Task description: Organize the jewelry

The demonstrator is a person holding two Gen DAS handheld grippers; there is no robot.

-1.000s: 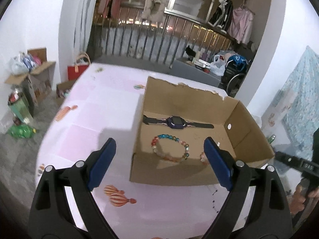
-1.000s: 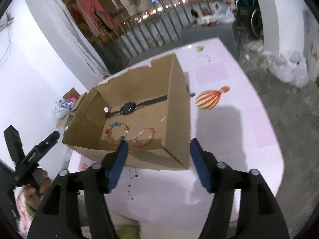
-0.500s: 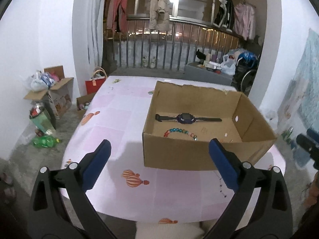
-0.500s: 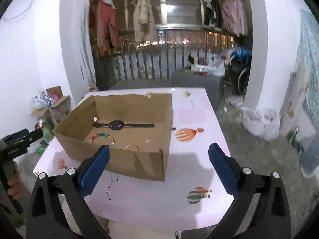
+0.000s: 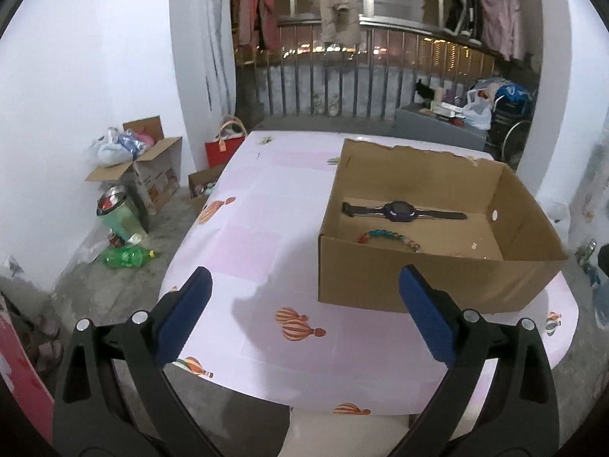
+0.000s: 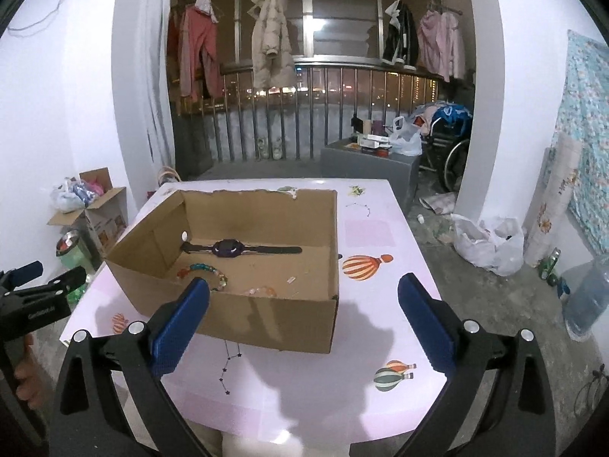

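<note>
The left gripper [image 5: 302, 312] and right gripper [image 6: 302, 318] are both spread wide and empty, low in their frames above the tabletop [image 6: 380, 228]. The jewelry lies inside the cardboard box [image 6: 243, 321] at frame centre: a watch [image 6: 228, 248], a multicoloured bead bracelet [image 6: 207, 271] and an orange bracelet [image 6: 262, 290]. Risk: a low approach could strike the near box wall and push the box toward the tabletop edge.

Watch [image 6: 228, 248] behind bracelet [image 6: 205, 272] — in box [image 6: 266, 323]

Both wrist views face downward from near edge, sharing box [image 5: 430, 278] [image 6: 266, 320].
</note>
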